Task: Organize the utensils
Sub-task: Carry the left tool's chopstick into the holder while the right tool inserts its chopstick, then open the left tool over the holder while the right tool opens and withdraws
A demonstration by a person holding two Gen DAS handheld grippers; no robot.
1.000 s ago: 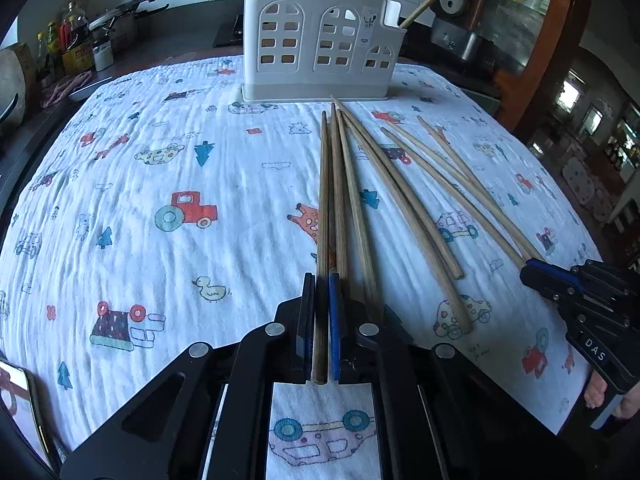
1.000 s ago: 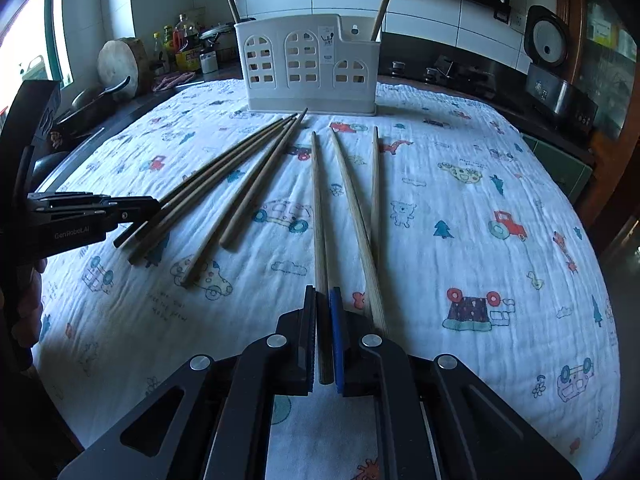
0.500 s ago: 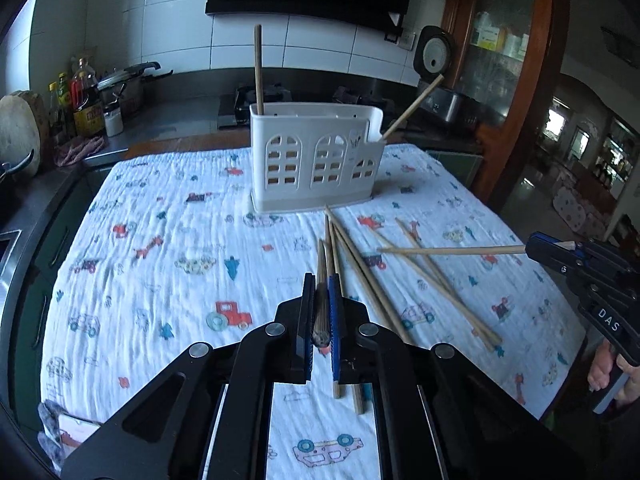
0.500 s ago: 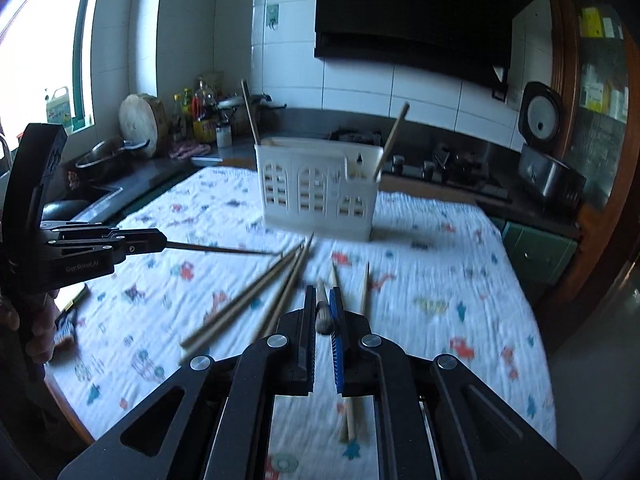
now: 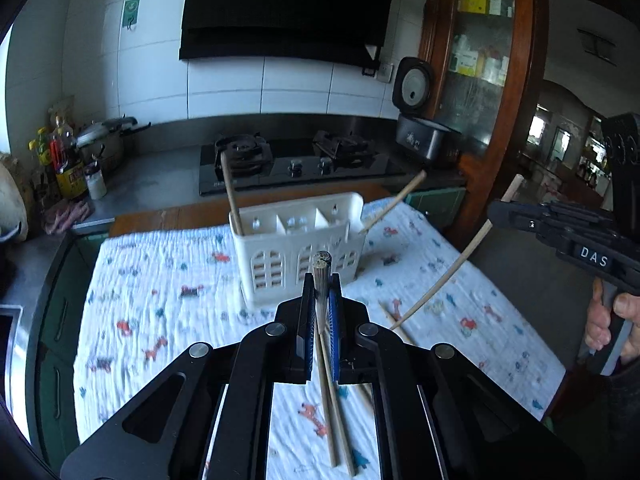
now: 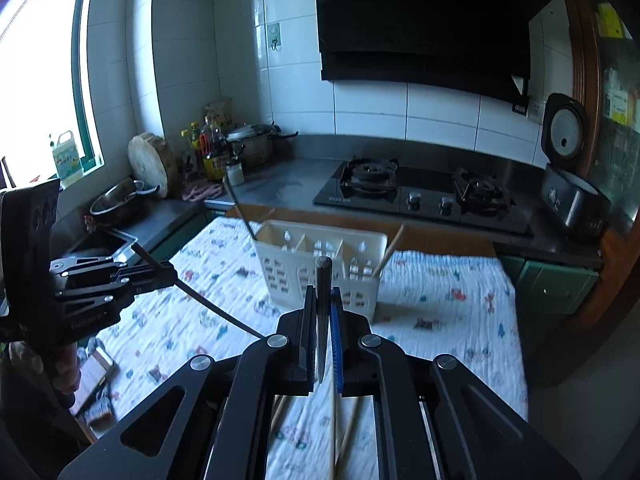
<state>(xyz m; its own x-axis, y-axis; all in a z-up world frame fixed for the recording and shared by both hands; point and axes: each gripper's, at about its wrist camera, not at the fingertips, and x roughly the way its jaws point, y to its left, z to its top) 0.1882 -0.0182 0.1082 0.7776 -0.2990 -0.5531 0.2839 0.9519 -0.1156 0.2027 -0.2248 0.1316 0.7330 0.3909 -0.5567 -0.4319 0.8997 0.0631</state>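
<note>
Above the table's cartoon-printed white cloth [image 5: 168, 300], the left gripper [image 5: 321, 292] and the right gripper [image 6: 323, 304] each pinch one long wooden chopstick [image 5: 321, 276] [image 6: 322, 280], both tilted steeply up. Straight ahead and below stands the white plastic four-compartment utensil holder [image 5: 296, 248], about equally near both and already holding two chopsticks. At least four loose chopsticks [image 5: 332, 400] lie beneath.

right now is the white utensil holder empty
No, the white utensil holder already has one chopstick at its left end and another chopstick at its right.
</note>
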